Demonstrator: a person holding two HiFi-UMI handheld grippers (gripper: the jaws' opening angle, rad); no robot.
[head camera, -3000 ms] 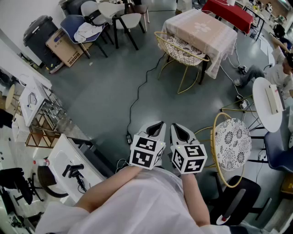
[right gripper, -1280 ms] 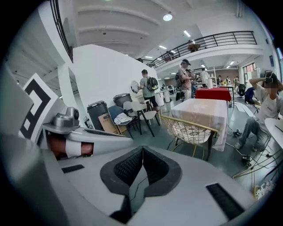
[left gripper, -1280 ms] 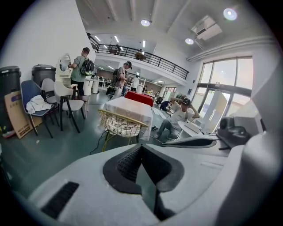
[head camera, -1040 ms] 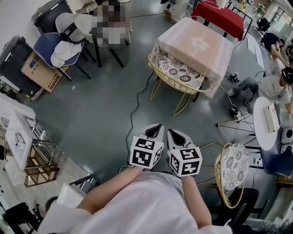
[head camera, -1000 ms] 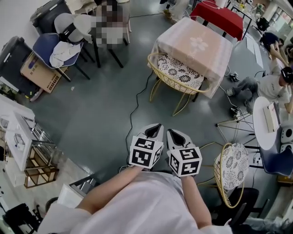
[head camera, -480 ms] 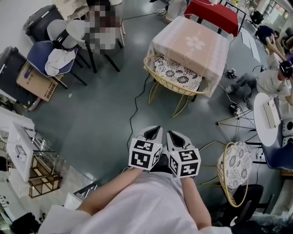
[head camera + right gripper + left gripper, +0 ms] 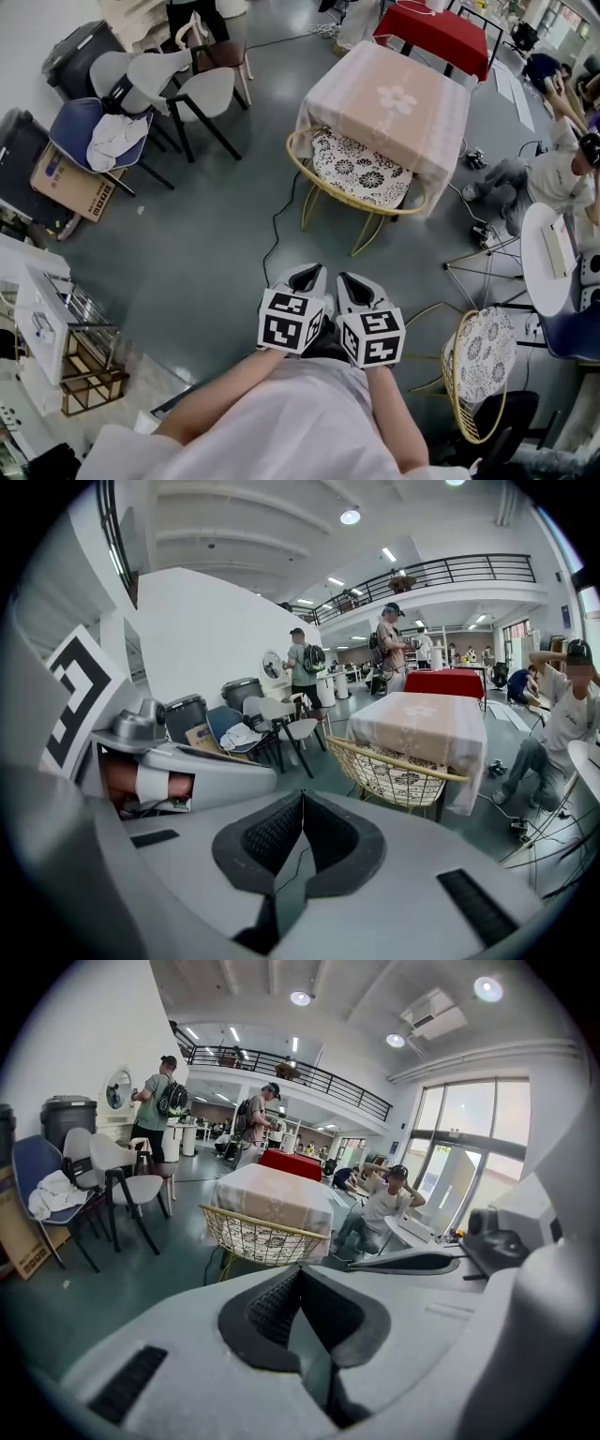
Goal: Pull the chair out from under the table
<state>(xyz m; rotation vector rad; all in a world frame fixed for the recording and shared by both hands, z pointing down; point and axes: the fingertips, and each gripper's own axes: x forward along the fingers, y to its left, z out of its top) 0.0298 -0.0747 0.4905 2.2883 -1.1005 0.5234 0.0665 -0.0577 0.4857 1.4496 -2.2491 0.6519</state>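
The left gripper (image 7: 306,274) is clenched on nothing, and the right gripper (image 7: 351,279) beside it too. Ahead stands the chair (image 7: 361,173): gold wire frame, white cushion with black flowers, its seat partly under the near edge of the pink-clothed table (image 7: 398,89).

Bare floor (image 7: 206,234) lies open up to the chair (image 7: 361,173), crossed only by a thin cable (image 7: 274,225).

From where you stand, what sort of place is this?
Probably a large open hall used as a workspace: a cloth-covered table with a wire chair at it, spare chairs to one side, and a railed upper gallery.
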